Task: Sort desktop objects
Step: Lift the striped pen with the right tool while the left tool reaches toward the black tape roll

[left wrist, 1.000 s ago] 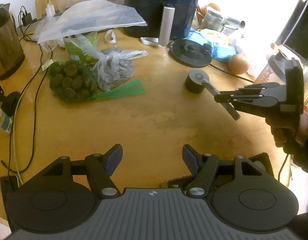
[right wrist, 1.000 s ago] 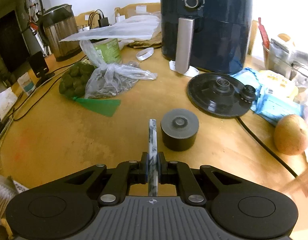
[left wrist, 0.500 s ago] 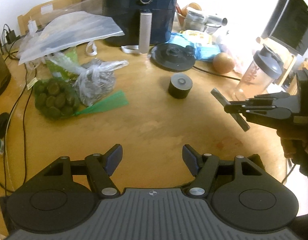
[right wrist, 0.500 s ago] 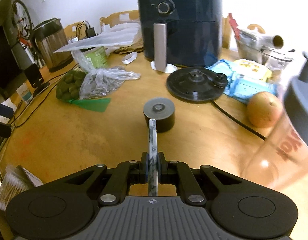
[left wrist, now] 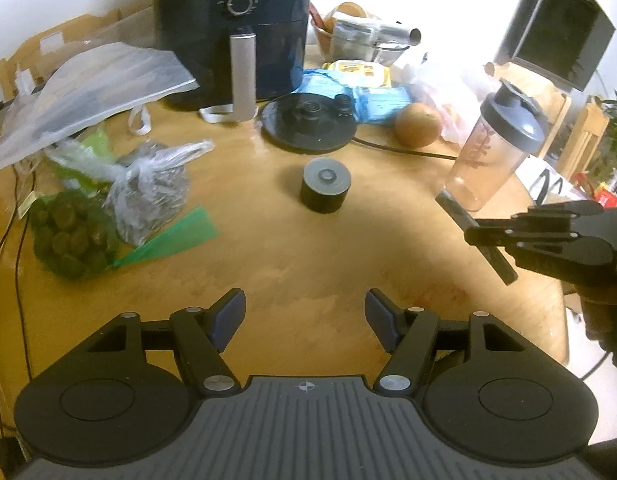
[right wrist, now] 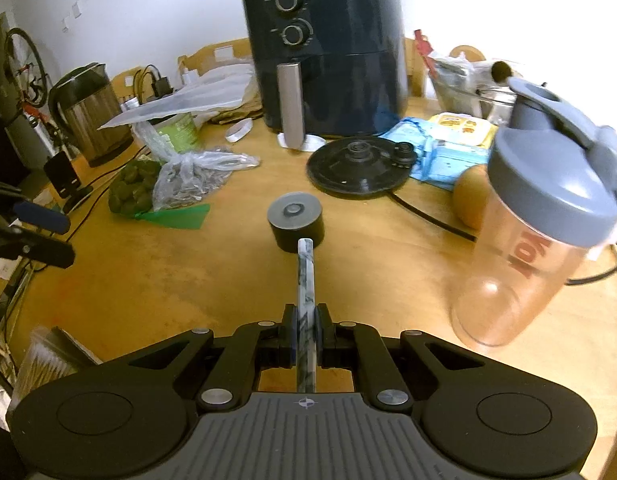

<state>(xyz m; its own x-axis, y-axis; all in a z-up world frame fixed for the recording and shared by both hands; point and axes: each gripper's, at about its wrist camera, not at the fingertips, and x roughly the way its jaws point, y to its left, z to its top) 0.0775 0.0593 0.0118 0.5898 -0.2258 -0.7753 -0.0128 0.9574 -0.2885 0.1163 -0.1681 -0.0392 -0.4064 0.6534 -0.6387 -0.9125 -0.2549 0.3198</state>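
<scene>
Wooden table (left wrist: 292,248), cluttered; white wall (right wrist: 148,12).

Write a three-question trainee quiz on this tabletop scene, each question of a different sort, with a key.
1. True or false: the right hand-held gripper is shut on the marbled stick.
2. Multiple choice: what stands right of the stick in the right wrist view? A) steel kettle B) shaker bottle C) air fryer
3. Fill in: the left hand-held gripper is open and holds ____.

Key: 1 true; 2 B; 3 nothing.
</scene>
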